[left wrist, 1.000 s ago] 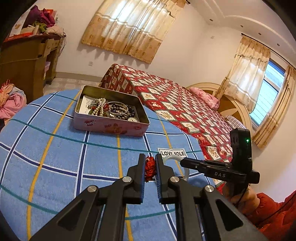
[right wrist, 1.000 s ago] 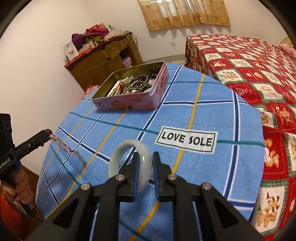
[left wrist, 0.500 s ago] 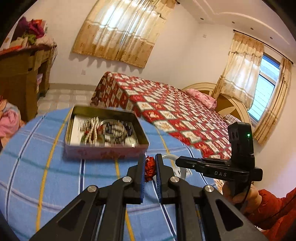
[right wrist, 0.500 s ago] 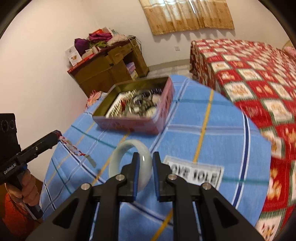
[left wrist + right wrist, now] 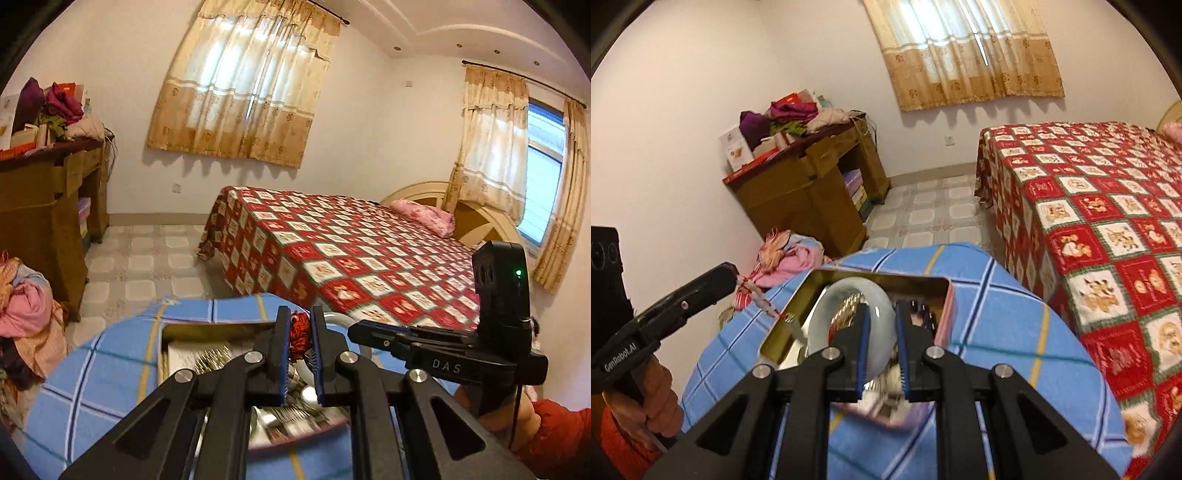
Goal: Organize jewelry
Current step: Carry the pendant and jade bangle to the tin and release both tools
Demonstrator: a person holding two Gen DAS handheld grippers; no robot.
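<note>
My left gripper (image 5: 300, 325) is shut on a red braided cord (image 5: 299, 334); in the right wrist view the cord (image 5: 759, 297) hangs from its tip over the left edge of the pink jewelry tin (image 5: 945, 317). My right gripper (image 5: 880, 321) is shut on a pale jade bangle (image 5: 849, 290) and holds it over the open tin. The tin (image 5: 207, 328) lies right under both grippers, with several beaded and metal pieces inside, partly blurred. The right gripper also shows in the left wrist view (image 5: 354, 330).
The tin sits on a table with a blue plaid cloth (image 5: 1004, 306). A bed with a red patterned cover (image 5: 351, 254) stands beyond it. A wooden desk (image 5: 805, 192) piled with clothes is at the left, with a heap of clothes (image 5: 790, 258) on the floor.
Both grippers have moved forward over the cloth and now hover above the tin, still holding the red cord and the bangle. The "LOVE SOLE" label has dropped out of view.
</note>
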